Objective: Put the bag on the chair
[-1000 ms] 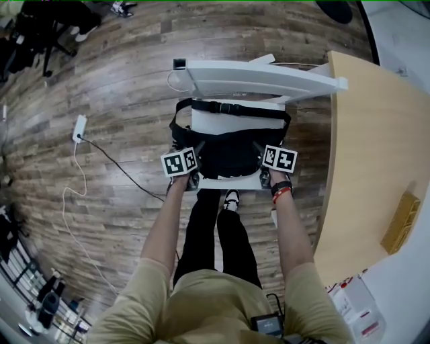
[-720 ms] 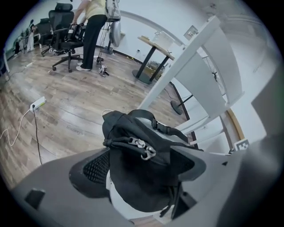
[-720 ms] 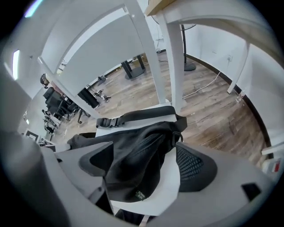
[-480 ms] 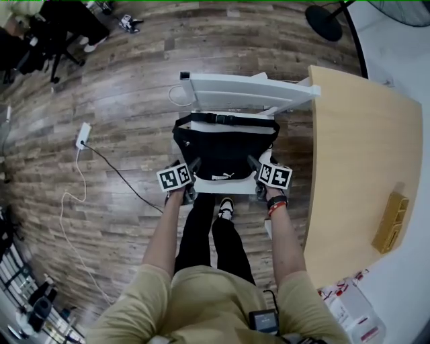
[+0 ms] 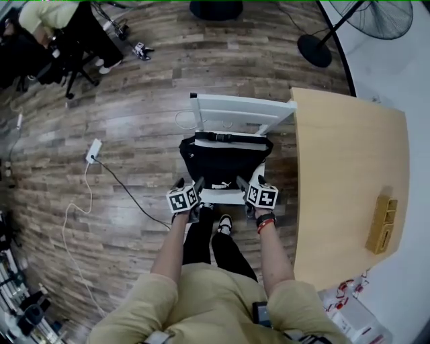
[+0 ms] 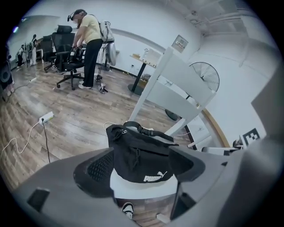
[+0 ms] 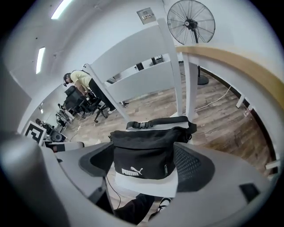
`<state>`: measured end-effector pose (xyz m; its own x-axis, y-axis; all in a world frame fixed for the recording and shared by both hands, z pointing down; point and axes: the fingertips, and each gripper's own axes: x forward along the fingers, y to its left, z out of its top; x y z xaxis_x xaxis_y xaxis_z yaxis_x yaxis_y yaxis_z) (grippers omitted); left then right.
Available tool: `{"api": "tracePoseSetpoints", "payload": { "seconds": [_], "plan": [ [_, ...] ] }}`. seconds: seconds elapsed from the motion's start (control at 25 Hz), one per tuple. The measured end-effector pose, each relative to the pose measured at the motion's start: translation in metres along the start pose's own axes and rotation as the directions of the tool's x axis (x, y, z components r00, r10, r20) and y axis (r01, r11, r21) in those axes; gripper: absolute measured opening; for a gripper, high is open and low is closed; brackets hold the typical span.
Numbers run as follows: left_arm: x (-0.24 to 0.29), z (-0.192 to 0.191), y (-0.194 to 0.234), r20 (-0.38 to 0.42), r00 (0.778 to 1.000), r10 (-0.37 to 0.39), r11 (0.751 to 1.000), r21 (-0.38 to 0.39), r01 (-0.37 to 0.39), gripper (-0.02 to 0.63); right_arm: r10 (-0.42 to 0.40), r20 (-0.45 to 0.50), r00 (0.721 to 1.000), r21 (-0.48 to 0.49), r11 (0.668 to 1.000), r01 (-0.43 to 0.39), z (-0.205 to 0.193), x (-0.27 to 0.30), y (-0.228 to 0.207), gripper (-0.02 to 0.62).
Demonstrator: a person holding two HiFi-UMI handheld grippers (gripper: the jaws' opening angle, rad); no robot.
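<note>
A black waist bag (image 5: 222, 161) with a white logo lies on the seat of a white chair (image 5: 238, 111), its buckled strap toward the backrest. The same bag (image 6: 142, 157) (image 7: 144, 155) fills the middle of both gripper views. My left gripper (image 5: 189, 195) hovers at the seat's front left corner, jaws wide open and off the bag. My right gripper (image 5: 250, 192) hovers at the front right corner, also open with nothing held. In each gripper view the bag sits beyond the spread fingers (image 6: 95, 170) (image 7: 193, 166).
A light wooden table (image 5: 349, 181) stands right beside the chair, with a yellow box (image 5: 381, 223) on it. A power strip (image 5: 93, 150) and white cable lie on the wood floor at left. A standing fan (image 5: 366, 20) is at the back right. A person (image 6: 91, 44) stands by office chairs.
Both grippers have let go of the bag and pulled back toward me from the seat. The bag stays on the chair. The head view has shifted, so the chair looks farther away.
</note>
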<state>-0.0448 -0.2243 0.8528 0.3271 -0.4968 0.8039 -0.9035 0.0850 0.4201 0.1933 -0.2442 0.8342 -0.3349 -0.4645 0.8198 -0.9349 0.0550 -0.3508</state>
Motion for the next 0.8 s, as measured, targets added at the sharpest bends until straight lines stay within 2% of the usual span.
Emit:
{"api": "tracePoseSetpoints", "payload": {
  "seconds": [0.16,0.36,0.48,0.8],
  "plan": [
    [-0.035,0.012,-0.022,0.045,0.999,-0.017,0.998,0.055,0.014,0.361,0.022,0.049,0.999,-0.05,0.999,-0.019,0.009,-0.035,0.025,0.428],
    [-0.084,0.028,-0.049,0.125,0.992,0.005,0.991,0.13,-0.022,0.22,0.031,0.121,0.992,-0.111,0.994,-0.018,0.028,-0.085,0.052,0.426],
    [-0.11,0.039,-0.065,0.172,0.985,-0.024,0.99,0.14,0.0,0.199,0.045,0.154,0.987,-0.151,0.988,-0.022,0.041,-0.112,0.068,0.416],
    [-0.17,0.078,-0.106,0.283,0.953,-0.111,0.97,0.241,0.041,0.138,0.073,0.3,0.951,-0.229,0.973,-0.002,0.086,-0.183,0.103,0.248]
  ]
}}
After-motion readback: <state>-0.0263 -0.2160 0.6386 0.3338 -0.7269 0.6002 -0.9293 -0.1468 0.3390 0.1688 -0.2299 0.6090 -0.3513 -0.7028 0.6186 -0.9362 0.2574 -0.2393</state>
